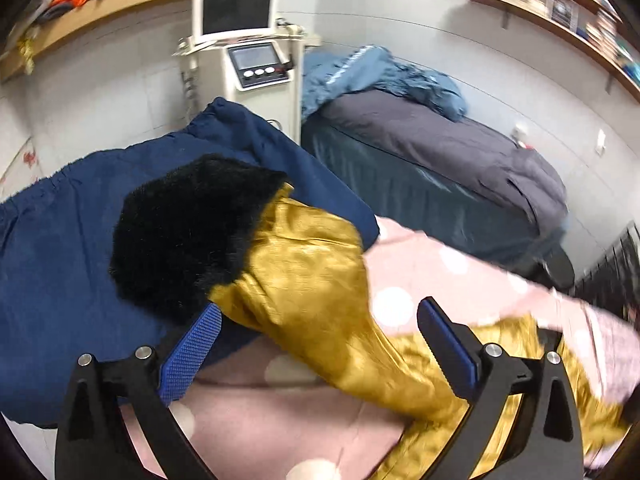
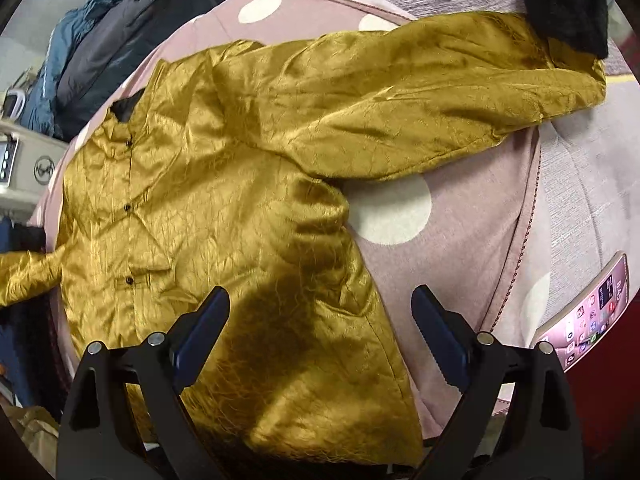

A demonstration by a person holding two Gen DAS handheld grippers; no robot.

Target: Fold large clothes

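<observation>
On the pink dotted blanket [image 2: 472, 216], a gold jacket [image 2: 224, 216] lies spread flat, front up: shiny crinkled satin, dark buttons [image 2: 127, 207] running down the placket, black collar [image 2: 126, 110] at far left of the right view. Body's long axis runs from collar toward the right gripper [image 2: 320, 320]. One sleeve [image 2: 420, 108] stretches out to upper right and ends in a black furry cuff [image 2: 568, 8]. In the left view the other sleeve [image 1: 312, 280] runs diagonally up-left, its fur cuff [image 1: 184, 232] resting on a navy garment [image 1: 60, 272] with an elastic hem.

Left gripper [image 1: 318, 336]: jaws wide apart, sleeve passing between them, not clamped. Right gripper: jaws apart over the jacket's lower body, holding nothing.

Around: a phone [image 2: 588, 312] on the grey cover to the right, a bed [image 1: 440, 148] with a blue quilt [image 1: 380, 76] behind, a white machine with screen [image 1: 248, 40] against the wall.
</observation>
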